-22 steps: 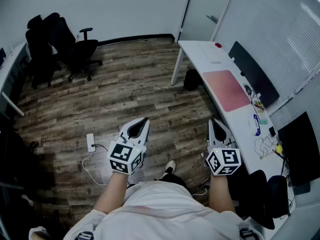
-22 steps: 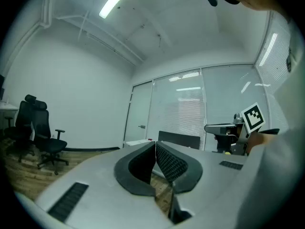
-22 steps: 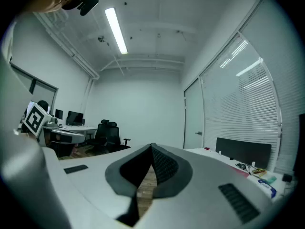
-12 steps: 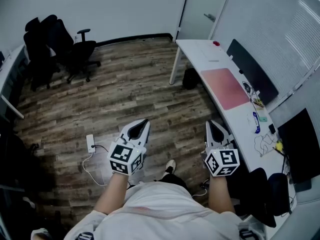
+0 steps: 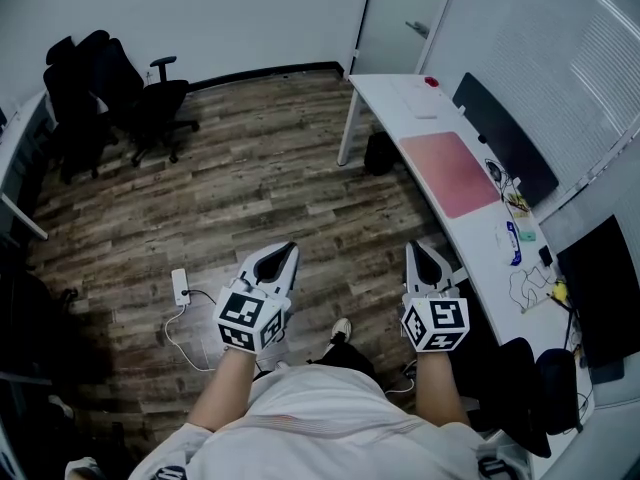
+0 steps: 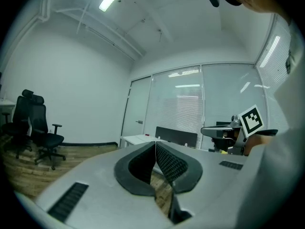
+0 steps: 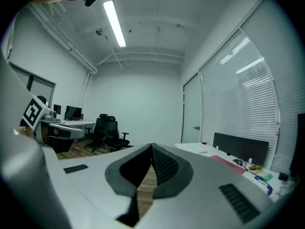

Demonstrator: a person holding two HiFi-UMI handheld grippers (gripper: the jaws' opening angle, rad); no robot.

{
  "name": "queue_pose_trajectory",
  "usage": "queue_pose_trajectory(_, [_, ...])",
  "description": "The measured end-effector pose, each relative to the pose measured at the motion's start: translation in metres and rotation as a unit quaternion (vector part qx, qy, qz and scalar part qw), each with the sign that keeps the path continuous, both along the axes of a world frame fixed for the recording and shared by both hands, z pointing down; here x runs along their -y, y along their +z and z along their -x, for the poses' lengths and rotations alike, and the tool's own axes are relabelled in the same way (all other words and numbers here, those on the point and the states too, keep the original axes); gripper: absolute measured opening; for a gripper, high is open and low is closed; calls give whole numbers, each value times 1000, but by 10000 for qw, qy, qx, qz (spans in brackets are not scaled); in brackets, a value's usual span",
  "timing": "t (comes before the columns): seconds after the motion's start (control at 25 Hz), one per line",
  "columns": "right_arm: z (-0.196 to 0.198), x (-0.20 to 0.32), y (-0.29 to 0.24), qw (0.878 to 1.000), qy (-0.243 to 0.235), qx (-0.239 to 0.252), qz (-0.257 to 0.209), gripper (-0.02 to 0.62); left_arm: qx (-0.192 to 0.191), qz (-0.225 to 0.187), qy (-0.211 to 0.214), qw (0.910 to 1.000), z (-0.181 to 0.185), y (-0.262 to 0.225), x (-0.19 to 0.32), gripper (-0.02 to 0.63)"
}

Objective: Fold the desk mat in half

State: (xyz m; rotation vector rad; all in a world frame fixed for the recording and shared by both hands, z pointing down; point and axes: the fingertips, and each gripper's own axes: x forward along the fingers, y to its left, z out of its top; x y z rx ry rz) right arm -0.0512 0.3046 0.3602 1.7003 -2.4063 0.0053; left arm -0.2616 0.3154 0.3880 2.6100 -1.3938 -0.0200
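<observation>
Desk mat [image 5: 450, 173] (pink) flat on white desk [image 5: 380, 93]; wood floor [image 5: 250, 188]; left gripper [image 5: 289, 247], right gripper [image 5: 415, 247] closed, empty.

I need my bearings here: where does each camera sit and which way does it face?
Head view: on the person's head, facing steeply down at floor and desk mat; forearms, left gripper, right gripper show.
Left gripper view: on that gripper, along its shut jaws toward the desk; shirt at right.
Right gripper view: likewise, toward the far wall; shirt at left.
Shared: all three show the office chairs.
</observation>
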Motion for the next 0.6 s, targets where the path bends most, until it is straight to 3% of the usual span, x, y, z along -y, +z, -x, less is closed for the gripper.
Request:
queue_pose_trajectory(0.32, [-19,53,21,9996,-92,74,268,48,49,232,-116,9997,-19,17,45,15])
queue_pose_trajectory(0.6, [-54,134,23,9992,-105,224,318,48,89,281,-166,9994,-53,15,123,15])
